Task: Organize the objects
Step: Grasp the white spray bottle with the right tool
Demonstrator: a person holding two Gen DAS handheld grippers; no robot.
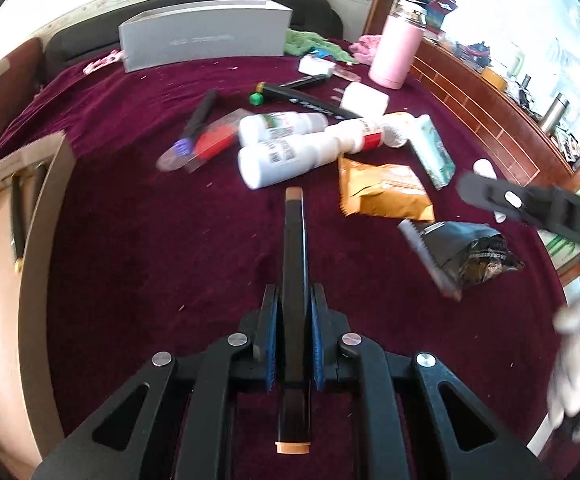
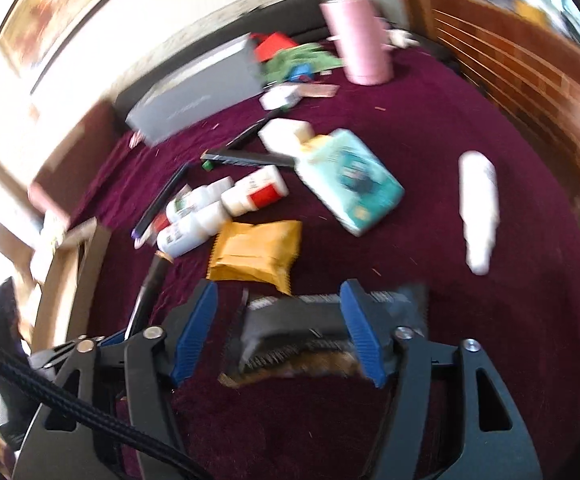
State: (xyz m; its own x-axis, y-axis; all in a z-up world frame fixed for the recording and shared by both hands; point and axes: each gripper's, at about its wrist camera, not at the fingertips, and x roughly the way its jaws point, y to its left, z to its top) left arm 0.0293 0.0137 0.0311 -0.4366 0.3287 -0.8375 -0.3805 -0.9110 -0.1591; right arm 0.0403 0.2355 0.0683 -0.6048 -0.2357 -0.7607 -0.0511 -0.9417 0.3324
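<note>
Clamped between the blue ribbed pads of the left tool (image 1: pixel 294 336), a slim black marker (image 1: pixel 293 280) with tan caps points out over a surface draped in plush burgundy cloth (image 1: pixel 149 248). The right tool (image 2: pixel 281 332) stands fairly wide around a crinkly dark snack packet (image 2: pixel 290 332); whether its pads press it is unclear. Beyond lie smooth white bottles (image 1: pixel 281 156), an orange foil pouch (image 1: pixel 382 188), a grey box (image 1: pixel 205 36) and a pink cylindrical flask (image 1: pixel 394 48), near wood-panelled furniture (image 1: pixel 490 116).
</note>
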